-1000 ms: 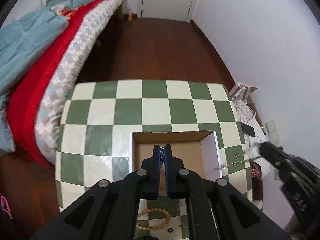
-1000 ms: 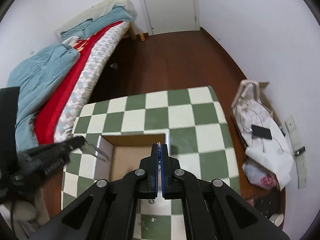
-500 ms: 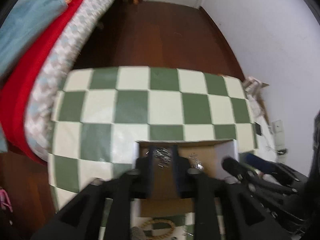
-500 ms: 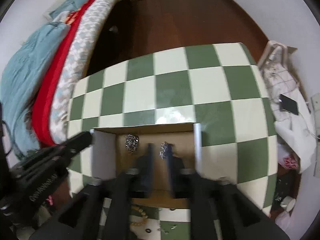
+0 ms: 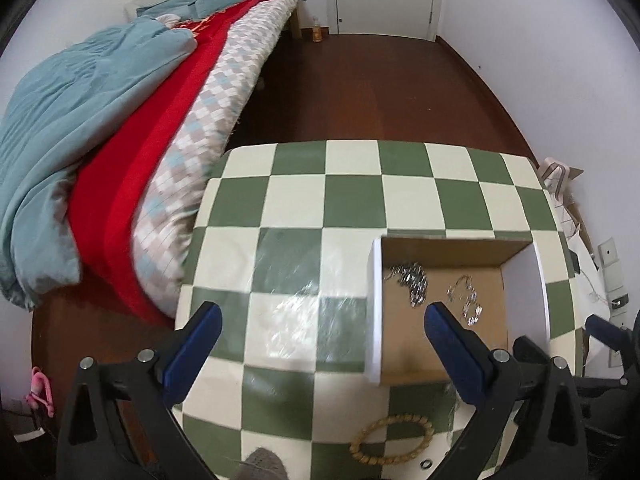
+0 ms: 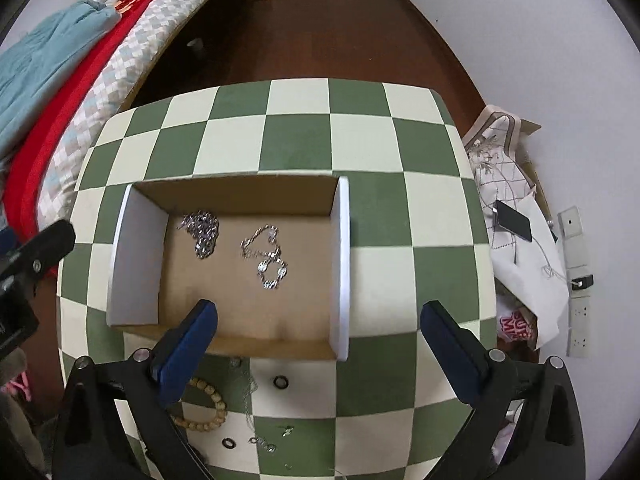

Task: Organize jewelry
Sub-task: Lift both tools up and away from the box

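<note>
- Above the cardboard box (image 6: 240, 280), both grippers' fingers were opening, nothing between them; two silver chains (image 6: 202, 228) lay inside.
- Next pickup probably needed the bead bracelet (image 6: 204, 408) on the tabletop (image 6: 296, 140).

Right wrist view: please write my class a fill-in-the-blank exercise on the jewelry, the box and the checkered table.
1. The two silver chain pieces lie inside the open brown ____ box.
2. The box stands on a table checkered in cream and ____.
3. The beige beaded bracelet lies ____ the box, on the table.
4. The small dark ring on the cream square lies nearer the camera than the ____.

Missing words: cardboard; green; outside; box
</note>
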`<state>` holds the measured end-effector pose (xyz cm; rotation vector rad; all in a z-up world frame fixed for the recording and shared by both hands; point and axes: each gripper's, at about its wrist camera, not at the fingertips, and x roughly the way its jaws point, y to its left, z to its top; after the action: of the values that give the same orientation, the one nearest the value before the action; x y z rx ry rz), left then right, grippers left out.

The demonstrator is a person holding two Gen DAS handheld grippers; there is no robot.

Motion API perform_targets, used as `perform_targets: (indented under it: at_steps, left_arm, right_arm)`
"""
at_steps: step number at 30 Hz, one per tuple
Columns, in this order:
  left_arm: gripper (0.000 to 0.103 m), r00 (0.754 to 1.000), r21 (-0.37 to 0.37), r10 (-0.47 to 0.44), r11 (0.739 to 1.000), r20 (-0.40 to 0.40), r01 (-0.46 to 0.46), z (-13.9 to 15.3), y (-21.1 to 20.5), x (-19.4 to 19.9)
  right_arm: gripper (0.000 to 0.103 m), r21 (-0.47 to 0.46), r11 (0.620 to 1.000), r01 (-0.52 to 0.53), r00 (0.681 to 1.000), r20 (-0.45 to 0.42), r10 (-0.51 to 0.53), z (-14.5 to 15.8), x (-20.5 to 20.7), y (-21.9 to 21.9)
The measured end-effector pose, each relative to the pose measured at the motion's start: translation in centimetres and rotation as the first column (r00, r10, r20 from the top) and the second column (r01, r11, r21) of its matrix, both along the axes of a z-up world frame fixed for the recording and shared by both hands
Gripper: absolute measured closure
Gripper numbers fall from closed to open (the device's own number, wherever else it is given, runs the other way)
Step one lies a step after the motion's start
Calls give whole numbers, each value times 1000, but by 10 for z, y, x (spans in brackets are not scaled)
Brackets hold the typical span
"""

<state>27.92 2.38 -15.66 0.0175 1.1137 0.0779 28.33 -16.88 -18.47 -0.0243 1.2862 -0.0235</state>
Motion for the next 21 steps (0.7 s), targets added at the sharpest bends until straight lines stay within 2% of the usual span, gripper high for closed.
perform_targets:
  at_steps: [9,16,21]
  left_arm:
    - [0,996,30,32,999,85,-35,33,6,-44]
    - [0,984,42,38,998,171,-46,68,2,-86]
    - [0,970,37,42,998,240,-53,93,-1,-123]
  right_arm:
    - [0,7,1000,23,994,109,-23,36,-36,5]
    - [0,-7,1000,25,970,241,-22,89,-73,3]
    - [0,-2,1000,30,952,304,-28,120,-105,-2]
